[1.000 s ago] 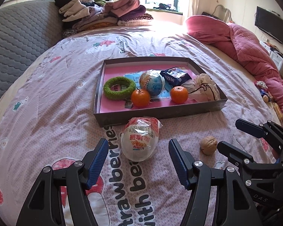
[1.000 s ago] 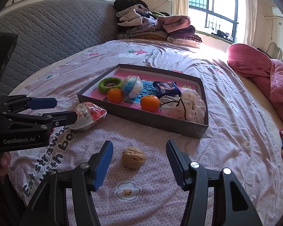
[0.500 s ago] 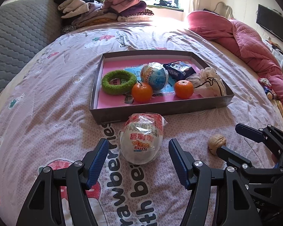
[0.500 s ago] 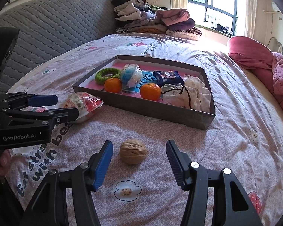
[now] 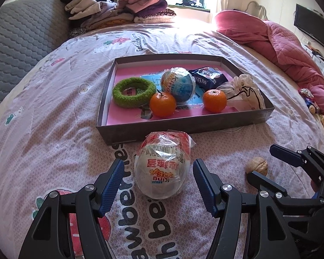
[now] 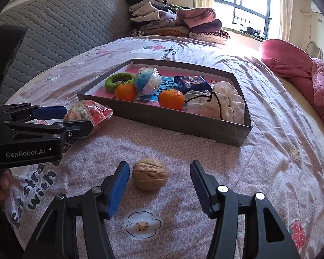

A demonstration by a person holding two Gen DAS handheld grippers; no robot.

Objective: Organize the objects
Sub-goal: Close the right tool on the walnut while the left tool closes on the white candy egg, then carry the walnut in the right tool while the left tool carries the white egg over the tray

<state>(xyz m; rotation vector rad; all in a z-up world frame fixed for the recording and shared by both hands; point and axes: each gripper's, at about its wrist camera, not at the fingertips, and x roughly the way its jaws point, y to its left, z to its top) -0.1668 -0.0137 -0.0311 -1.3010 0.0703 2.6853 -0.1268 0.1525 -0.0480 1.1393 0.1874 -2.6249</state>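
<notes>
1. A shallow grey box (image 5: 183, 127) with a pink floor is seen lying on a bed covered by a pink printed quilt (image 5: 54, 112).
2. Inside the box, a green fuzzy ring (image 5: 131, 92) is placed at the left, with a mandarin (image 5: 162, 104) just beside it and a blue-and-white wrapped ball (image 5: 177, 84) behind that fruit.
3. A second mandarin (image 5: 214, 100) is found toward the right of the box, a dark blue snack packet (image 5: 208, 78) behind it, and a white drawstring pouch (image 5: 244, 95) against the right wall.
4. Outside the box, a wrapped egg-shaped toy (image 5: 162, 168) is laid on the quilt just in front of the near wall, its red end turned toward the box.
5. The left tool (image 5: 156, 183) is held spread wide, one blue pad on each side of the egg; a gap is visible between each pad and the wrapper, so nothing is gripped.
6. A walnut (image 6: 150, 173) is set on the quilt to the right of the egg, well apart from the box.
7. The right tool (image 6: 157, 182) is likewise held apart, the walnut lying between its pads nearer the left one, with no contact seen.
8. In the right wrist view, the left tool is seen from the side, around the egg, and part of a hand (image 6: 4, 181) is glimpsed beneath it.
9. Folded clothes (image 5: 118, 10) are stacked at the far end of the bed, and a pink quilted blanket (image 5: 280, 43) is bunched along the right side.
</notes>
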